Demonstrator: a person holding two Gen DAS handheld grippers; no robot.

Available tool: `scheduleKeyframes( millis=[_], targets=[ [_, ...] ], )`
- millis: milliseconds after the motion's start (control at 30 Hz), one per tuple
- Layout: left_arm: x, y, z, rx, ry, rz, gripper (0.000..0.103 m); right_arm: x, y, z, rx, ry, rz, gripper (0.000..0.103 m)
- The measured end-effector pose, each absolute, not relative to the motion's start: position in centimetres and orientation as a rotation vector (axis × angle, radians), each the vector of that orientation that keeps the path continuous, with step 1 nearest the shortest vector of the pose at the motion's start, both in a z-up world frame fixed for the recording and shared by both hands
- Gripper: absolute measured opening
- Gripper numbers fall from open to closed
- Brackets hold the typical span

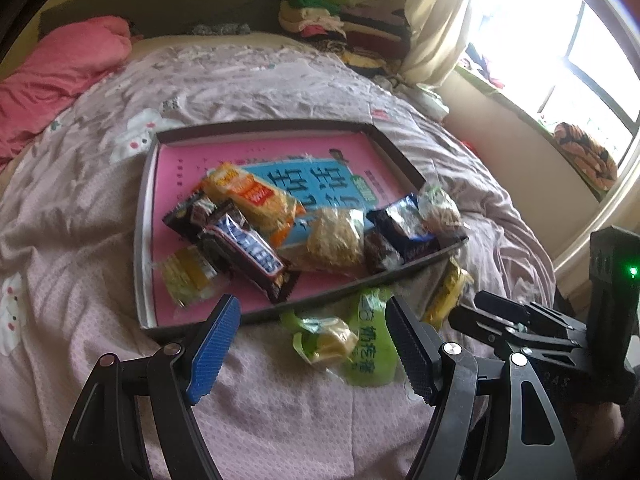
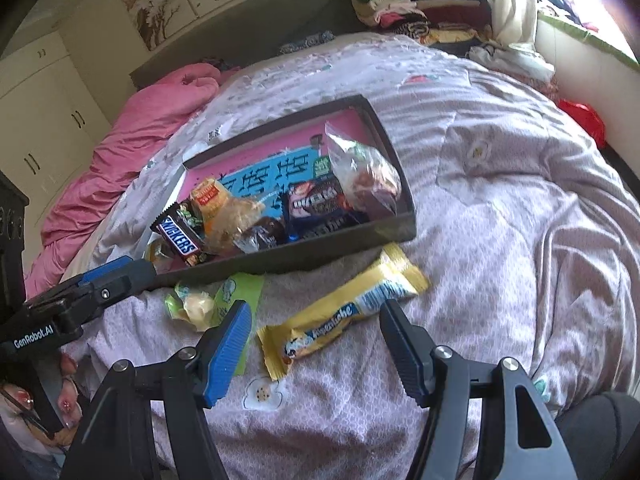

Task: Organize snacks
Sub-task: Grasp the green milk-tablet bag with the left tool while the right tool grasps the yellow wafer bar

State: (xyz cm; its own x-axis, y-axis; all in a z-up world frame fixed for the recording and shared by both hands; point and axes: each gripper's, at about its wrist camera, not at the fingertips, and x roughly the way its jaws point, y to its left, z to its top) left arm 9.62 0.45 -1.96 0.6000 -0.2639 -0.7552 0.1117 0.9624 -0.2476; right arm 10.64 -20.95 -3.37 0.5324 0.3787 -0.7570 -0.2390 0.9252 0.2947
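Snacks in place: most lie heaped in the shallow tray [image 1: 148,216] on the bed [image 2: 500,208].
Snacks left out: a yellow bar [image 2: 340,312] and a green packet [image 1: 368,344] lie on the quilt just beside the tray's near rim.
Left gripper [image 1: 316,344]: jaws released, straddling the green packet, nothing gripped.
Right gripper [image 2: 316,348]: jaws released, yellow bar between them, not pressed.
Risk, soft quilt: jaws closing low may pinch cloth along with the wrapper.
Risk, slick wrappers: a thin edge grip may slip on the lift.
Risk, crowding: both grippers work close together and may bump.
Risk, heaped tray: a dropped snack may slide off the pile.
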Motion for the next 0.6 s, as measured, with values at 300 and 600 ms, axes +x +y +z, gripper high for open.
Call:
scheduleKeyframes(
  millis=[300, 600],
  targets=[
    [9.8, -1.0, -4.4, -0.189, 0.984, -0.265, 0.077, 11.4, -21.5, -5.1, 0.208, 1.004, 0.371, 0.057],
    [10.4, -0.9, -6.6, -0.231, 1.028, -0.261, 0.076, 13.3, -21.6, -6.2, 0.268, 1.013, 0.371, 0.053]
  ],
)
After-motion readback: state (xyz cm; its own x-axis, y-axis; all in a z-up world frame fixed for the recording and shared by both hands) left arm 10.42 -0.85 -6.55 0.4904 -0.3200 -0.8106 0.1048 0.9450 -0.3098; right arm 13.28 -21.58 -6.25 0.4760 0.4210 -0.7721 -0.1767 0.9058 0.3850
